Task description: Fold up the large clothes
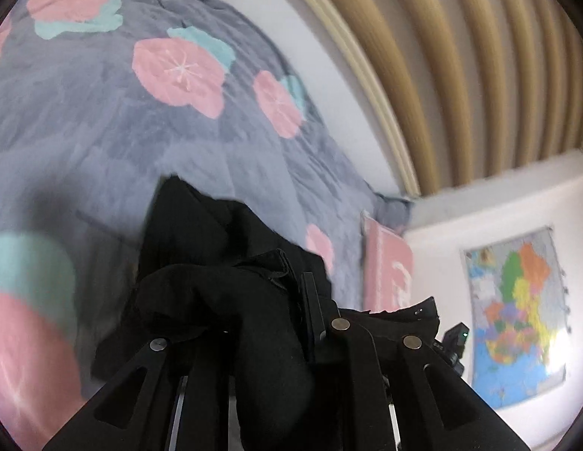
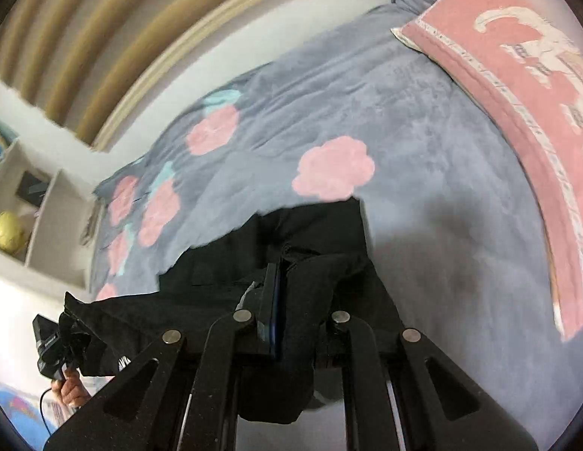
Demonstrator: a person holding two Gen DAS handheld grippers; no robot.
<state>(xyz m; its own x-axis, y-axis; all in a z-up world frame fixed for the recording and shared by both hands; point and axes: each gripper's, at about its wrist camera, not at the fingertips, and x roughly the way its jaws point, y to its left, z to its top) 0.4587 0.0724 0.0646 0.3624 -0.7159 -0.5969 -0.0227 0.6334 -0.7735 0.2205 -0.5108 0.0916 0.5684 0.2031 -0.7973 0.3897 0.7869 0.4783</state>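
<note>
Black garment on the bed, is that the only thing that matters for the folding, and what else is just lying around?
Part of the job:
black garment
left gripper, shut on it
right gripper, shut on it
floral bedspread, the folding surface

Just lying about:
pink pillow
wall map
yellow ball on the shelf

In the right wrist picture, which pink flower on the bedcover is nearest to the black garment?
The large, lone pink flower just above the black garment top edge, almost touching it. The other pink flowers cluster farther left, some with teal leaves.
</note>
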